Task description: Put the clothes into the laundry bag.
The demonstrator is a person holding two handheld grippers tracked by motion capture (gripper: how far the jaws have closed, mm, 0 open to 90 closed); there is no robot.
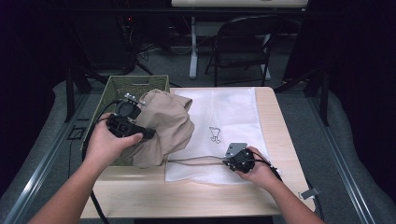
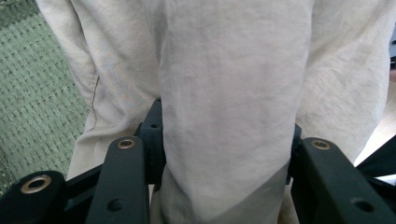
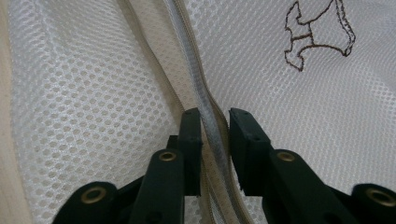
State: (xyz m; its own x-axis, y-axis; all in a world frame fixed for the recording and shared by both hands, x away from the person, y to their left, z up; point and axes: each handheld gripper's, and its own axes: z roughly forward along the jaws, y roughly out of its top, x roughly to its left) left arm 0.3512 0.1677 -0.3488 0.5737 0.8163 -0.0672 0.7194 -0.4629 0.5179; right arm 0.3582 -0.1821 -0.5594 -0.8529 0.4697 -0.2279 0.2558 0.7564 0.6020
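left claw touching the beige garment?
Touching. In the left gripper view, the left claw has both jaws pressed into a fold of the beige garment.

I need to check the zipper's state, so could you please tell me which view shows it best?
The right gripper view: the zipper runs close-up between the right tool jaws. The high view shows it as a thin line. The left gripper view shows garment.

Garment [image 1: 163, 126] blocks basket [image 1: 116, 86]; table's right bare.
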